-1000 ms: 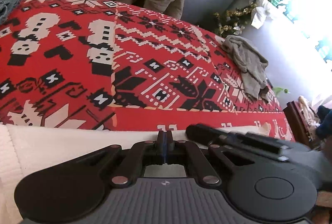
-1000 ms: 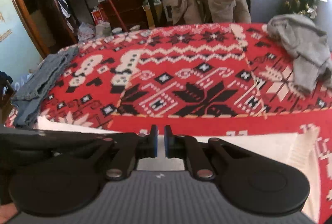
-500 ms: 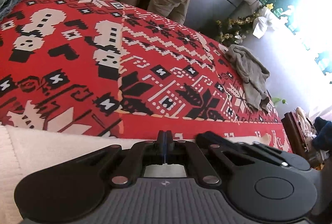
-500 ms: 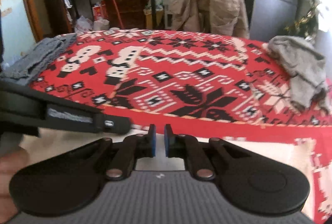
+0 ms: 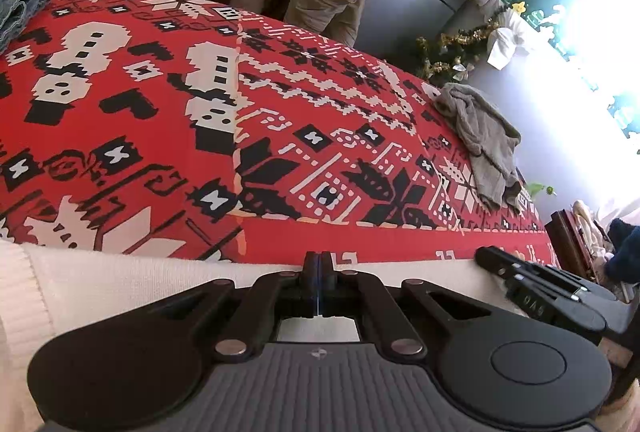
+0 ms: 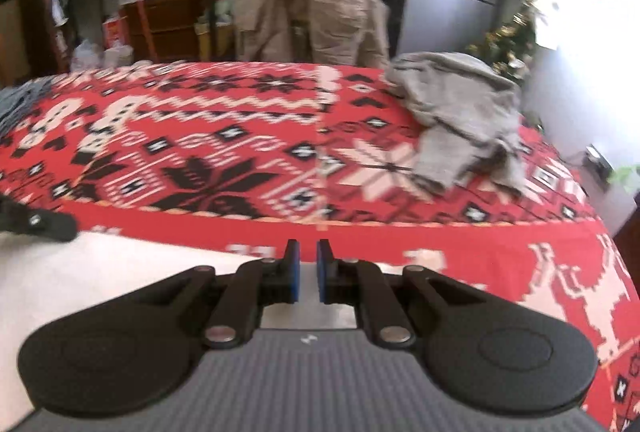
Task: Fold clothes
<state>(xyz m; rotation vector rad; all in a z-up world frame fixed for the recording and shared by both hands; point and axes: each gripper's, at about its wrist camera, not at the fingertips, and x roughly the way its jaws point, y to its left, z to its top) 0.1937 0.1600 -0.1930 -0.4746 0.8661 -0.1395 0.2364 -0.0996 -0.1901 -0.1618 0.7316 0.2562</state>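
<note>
Both grippers at the near edge of a white knit garment on a red patterned cloth.

Left gripper [image 5: 319, 264]: jaws fully closed, pads together over the white garment [image 5: 132, 280]; a pinch on fabric cannot be confirmed. Right gripper [image 6: 308, 258]: narrow gap between pads, nothing visibly held. The white garment lies at 6 o'clock on the red cloth [image 6: 224, 152]; a grey garment [image 6: 460, 112] lies at 2 o'clock.

Ahead of you the red patterned cloth [image 6: 240, 152] lies bare and passable across its middle, with only the crumpled grey garment [image 6: 460, 112] blocking the far right, a blue-grey garment [image 5: 16, 8] at the far left edge, and the white knit [image 5: 120, 280] underfoot.
</note>
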